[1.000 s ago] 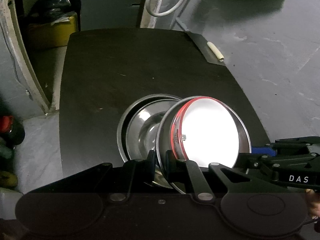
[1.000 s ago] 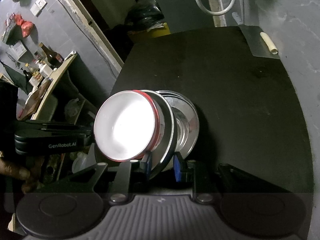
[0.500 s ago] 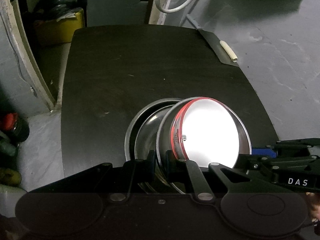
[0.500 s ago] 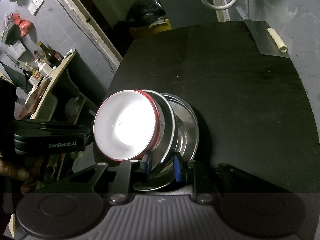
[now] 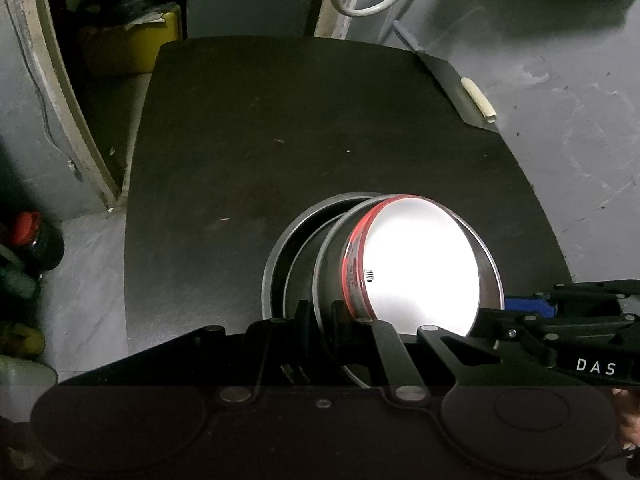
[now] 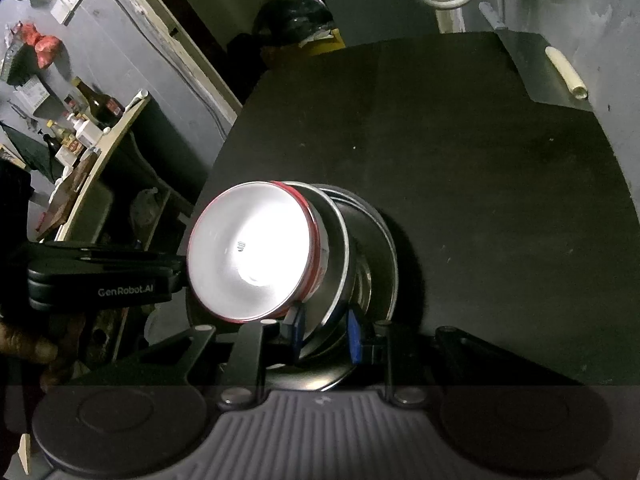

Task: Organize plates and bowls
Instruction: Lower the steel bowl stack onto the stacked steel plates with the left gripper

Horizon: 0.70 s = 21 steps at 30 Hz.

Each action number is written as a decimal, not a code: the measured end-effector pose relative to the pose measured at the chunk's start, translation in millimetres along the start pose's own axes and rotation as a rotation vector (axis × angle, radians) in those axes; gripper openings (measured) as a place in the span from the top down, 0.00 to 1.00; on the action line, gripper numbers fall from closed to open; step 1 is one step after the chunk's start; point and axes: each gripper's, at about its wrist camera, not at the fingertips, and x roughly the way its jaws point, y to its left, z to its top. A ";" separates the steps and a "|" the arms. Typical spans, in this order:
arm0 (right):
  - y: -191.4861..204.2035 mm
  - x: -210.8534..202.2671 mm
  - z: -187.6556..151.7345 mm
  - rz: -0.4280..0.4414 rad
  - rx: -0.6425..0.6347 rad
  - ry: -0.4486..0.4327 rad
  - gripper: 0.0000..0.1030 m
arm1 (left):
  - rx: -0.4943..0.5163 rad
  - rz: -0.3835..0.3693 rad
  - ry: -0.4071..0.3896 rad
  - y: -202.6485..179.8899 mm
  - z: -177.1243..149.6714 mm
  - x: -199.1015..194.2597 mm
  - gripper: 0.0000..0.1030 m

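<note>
Gripping the steel plate [image 5: 324, 280] from opposite edges, the left gripper [image 5: 320, 322] and right gripper [image 6: 326, 330] both pinch its rim, with the red-rimmed bowl [image 6: 256, 248] on it, above the stacked plates [image 6: 380, 256] on the black table [image 6: 480, 200].

One red-rimmed bowl [image 5: 416, 264] and two steel plates, an inner steel plate [image 5: 320, 256] and an outer steel plate [image 5: 276, 256], are counted near the front edge of one black table [image 5: 280, 140]; two grippers are seen.
</note>
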 end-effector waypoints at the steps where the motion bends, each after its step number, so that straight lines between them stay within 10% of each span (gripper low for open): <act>1: -0.5 1.4 0.1 0.001 0.001 0.003 0.75 | 0.000 0.001 0.003 0.4 0.2 1.1 0.92; 21: -2.1 16.5 7.6 0.026 -0.001 0.016 0.75 | 0.001 0.056 -0.018 6.2 13.2 7.3 0.92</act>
